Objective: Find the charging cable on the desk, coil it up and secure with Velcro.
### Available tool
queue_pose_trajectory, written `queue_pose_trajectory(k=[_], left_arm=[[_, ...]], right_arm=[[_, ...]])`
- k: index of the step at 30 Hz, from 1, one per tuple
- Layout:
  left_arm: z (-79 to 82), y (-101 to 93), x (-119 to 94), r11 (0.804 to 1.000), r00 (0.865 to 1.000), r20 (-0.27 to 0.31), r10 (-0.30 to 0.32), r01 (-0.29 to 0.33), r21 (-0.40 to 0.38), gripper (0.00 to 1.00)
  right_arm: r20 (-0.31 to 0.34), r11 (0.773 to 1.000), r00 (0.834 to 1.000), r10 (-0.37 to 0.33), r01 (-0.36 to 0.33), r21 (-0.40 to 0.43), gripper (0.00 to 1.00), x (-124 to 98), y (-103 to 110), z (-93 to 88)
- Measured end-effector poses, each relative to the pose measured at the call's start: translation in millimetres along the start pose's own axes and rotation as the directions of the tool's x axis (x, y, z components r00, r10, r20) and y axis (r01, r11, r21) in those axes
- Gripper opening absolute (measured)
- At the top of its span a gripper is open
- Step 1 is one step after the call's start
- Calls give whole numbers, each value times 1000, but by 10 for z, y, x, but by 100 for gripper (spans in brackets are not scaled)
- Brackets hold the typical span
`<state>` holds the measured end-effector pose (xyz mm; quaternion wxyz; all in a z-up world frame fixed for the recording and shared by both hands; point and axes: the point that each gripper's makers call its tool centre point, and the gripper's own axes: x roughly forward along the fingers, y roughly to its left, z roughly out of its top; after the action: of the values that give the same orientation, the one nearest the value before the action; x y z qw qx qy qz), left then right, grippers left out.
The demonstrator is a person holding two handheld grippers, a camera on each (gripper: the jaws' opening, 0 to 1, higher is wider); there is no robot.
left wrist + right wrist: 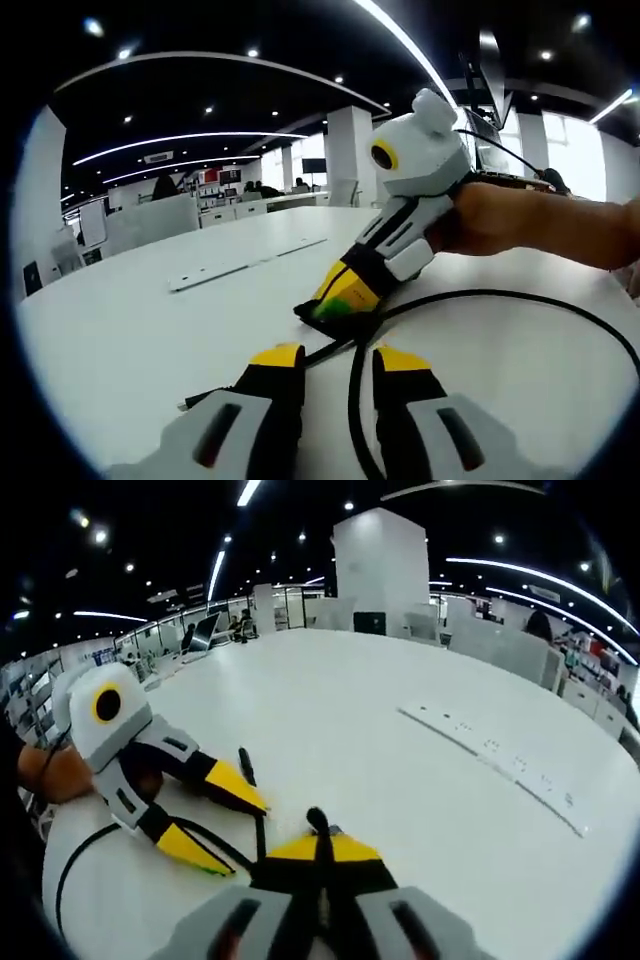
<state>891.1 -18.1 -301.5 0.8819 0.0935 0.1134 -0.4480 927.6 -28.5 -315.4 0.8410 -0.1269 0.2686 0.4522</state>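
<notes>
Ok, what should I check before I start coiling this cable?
1. Cable found on the desk: ok.
2. Right gripper shut on the cable: ok.
3. Left gripper open, with the cable running between its jaws: ok.
4. Cable coiled: not ok, it lies in one loose loop.
5. Velcro located: cannot tell.

Light: bright long white ceiling light strips (180,140) and small round spotlights on a dark ceiling.
Glare: soft sheen on the broad white matte desk (400,740).
Distortion: fisheye bends straight lines at edges.
Focus: distant background soft.
</notes>
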Motion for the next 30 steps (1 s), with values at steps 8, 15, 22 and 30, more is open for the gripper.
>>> queue_pose_trajectory(k=[8,15,22,30], left_arm=[[3,12,7,1000,1000,1,0,0,0,27],[-4,43,16,1000,1000,1,0,0,0,27],[-6,54,19,1000,1000,1,1,-1,1,27],[-2,37,16,1000,1000,2,3,-3,3,27]], right_arm=[[10,1000,1000,-18,18,0,3,44,-132,29],[21,998,998,-66,65,25,3,40,-183,40],[8,989,992,-127,126,78,3,3,-223,15],[96,976,977,-191,178,126,2,-231,-226,78]])
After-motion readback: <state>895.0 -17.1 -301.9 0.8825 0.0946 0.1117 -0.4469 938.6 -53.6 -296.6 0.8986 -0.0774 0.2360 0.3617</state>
